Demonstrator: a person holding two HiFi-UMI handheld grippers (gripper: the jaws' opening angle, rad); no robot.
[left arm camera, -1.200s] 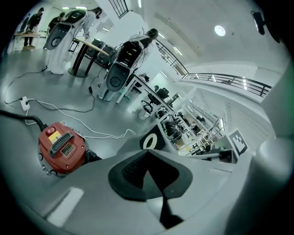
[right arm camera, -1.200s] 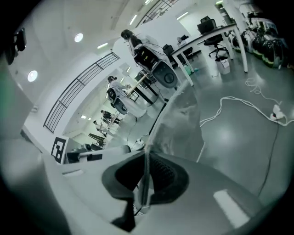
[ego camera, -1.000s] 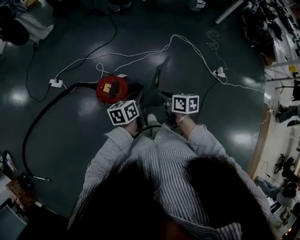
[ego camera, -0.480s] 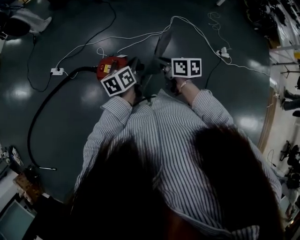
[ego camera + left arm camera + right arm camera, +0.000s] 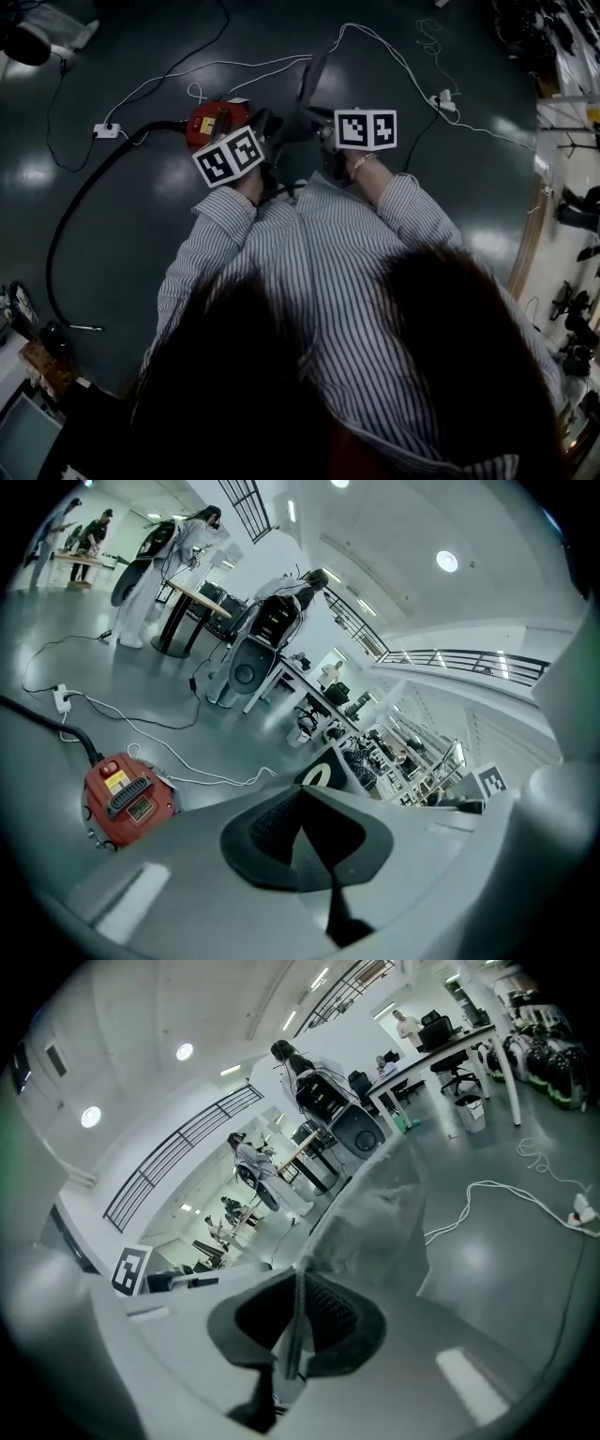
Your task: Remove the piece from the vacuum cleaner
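Observation:
The red vacuum cleaner sits on the dark floor, its black hose curving off to the left. My right gripper is shut on the thin edge of the piece, a flat grey fabric-like sheet reaching forward from the pads. In the head view the piece shows as a dark strip above the floor, to the right of the vacuum. My left gripper has its pads together, and nothing shows between them. A dark part of the piece with a white oval stands just past its tips.
White cables run across the floor to a power strip at the left and a plug block at the right. Desks, chairs and equipment stand further off. Other people work at far tables.
The right gripper has lifted the piece a little. Both grippers now show higher in the head view, closer to the vacuum, as the head camera tilted. The left gripper has hardly moved.

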